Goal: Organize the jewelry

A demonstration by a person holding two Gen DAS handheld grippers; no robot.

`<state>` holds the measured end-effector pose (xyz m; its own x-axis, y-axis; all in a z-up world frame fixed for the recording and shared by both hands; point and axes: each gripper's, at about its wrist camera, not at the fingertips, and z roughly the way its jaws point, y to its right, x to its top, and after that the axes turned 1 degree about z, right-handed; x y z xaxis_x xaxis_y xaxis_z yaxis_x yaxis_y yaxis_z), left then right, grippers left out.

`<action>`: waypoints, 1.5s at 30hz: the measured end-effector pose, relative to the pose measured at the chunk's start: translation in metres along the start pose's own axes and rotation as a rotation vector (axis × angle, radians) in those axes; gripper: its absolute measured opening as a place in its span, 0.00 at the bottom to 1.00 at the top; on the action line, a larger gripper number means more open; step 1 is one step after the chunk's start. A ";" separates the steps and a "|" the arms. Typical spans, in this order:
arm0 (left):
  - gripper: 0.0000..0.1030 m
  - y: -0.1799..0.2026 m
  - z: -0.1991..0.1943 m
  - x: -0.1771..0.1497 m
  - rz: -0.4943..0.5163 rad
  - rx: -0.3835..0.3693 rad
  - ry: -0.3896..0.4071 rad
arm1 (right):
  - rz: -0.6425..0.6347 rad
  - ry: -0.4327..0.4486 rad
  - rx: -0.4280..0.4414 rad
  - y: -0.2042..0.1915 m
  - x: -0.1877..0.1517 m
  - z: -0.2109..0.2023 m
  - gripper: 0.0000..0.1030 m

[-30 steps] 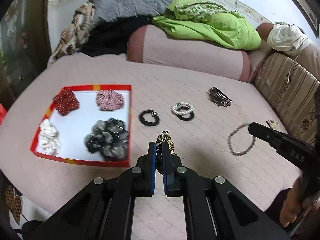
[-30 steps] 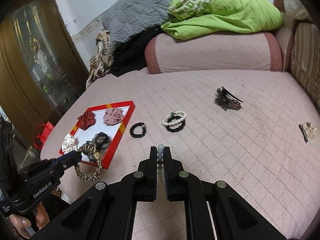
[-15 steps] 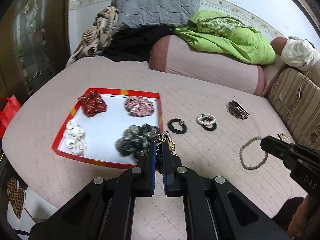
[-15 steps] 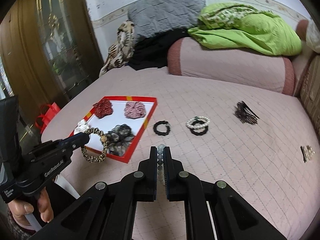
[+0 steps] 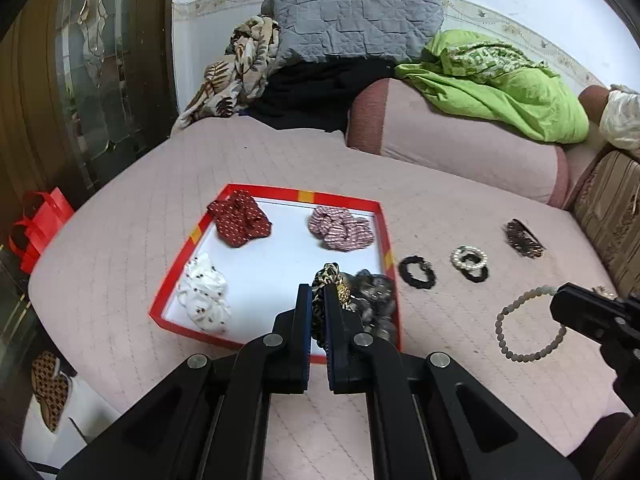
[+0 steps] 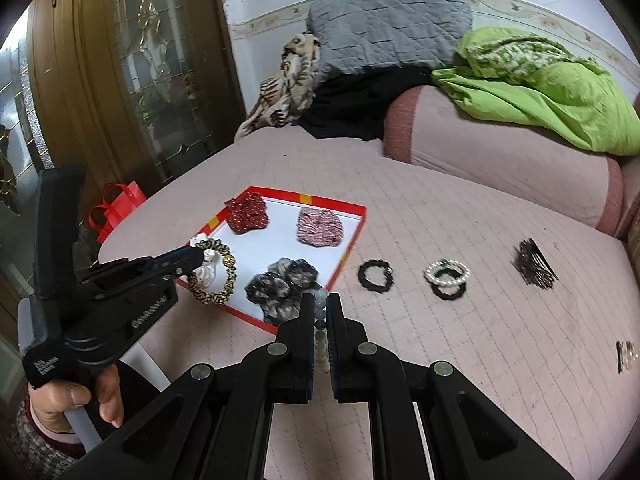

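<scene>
Pink quilted bed [image 5: 460, 216] with a red tray [image 5: 192, 236] on it, glass door [image 6: 152, 80] behind. Left gripper [image 5: 317, 304] clamps a leopard bracelet [image 6: 212, 272], right gripper [image 6: 319, 308] pinches a bead bracelet [image 5: 520, 328].

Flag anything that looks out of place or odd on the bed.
Nothing damaged or spilled. Four fabric scrunchies sit inside the red-rimmed tray, while a black beaded band, a pearl bracelet and a dark hair clip lie unsorted on the cover.
</scene>
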<state>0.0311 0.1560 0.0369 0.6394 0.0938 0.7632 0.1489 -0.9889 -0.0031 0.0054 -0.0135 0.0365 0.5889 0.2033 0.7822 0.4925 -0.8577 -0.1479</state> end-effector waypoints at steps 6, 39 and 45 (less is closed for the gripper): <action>0.05 -0.006 0.016 0.008 0.033 0.043 -0.005 | -0.029 -0.002 0.015 -0.012 0.008 0.010 0.06; 0.05 -0.100 0.156 0.053 -0.141 -0.042 -0.199 | 0.002 -0.082 0.098 -0.046 0.077 0.154 0.06; 0.05 -0.100 0.169 0.051 -0.156 -0.085 -0.233 | 0.109 -0.177 0.164 -0.035 0.075 0.209 0.07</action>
<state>0.1763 0.2792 -0.0334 0.7712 0.2599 0.5811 0.2018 -0.9656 0.1641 0.1664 0.1302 -0.0256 0.7399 0.2061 0.6404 0.5091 -0.7938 -0.3328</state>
